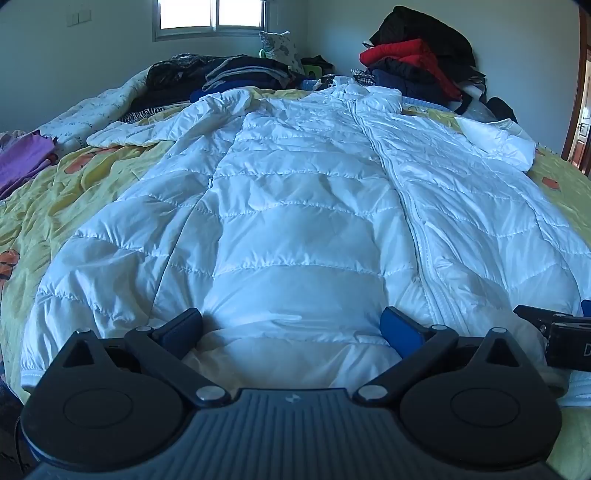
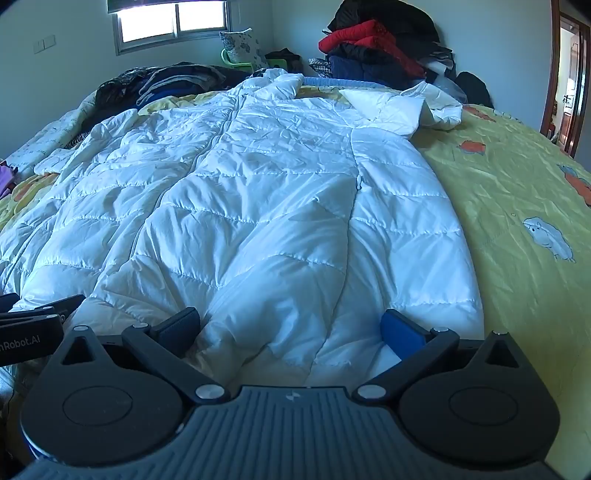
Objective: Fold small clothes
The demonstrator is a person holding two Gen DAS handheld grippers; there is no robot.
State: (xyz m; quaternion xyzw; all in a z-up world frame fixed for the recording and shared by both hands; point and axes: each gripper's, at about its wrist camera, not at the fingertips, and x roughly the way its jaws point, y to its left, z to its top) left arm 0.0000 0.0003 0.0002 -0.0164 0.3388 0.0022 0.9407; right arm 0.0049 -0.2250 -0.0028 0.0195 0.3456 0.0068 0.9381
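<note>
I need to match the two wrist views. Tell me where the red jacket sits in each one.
Left wrist view: the red jacket is at the upper right, in the clothes pile against the wall, beyond the white jacket's collar.
Right wrist view: the red jacket is at the top, right of centre, in the same pile.
Shared landmark: the window, upper left of the pile in both.

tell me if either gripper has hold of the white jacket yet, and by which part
Nothing is held. Both the left gripper and the right gripper have open jaws over the hem end of the white jacket.
</note>
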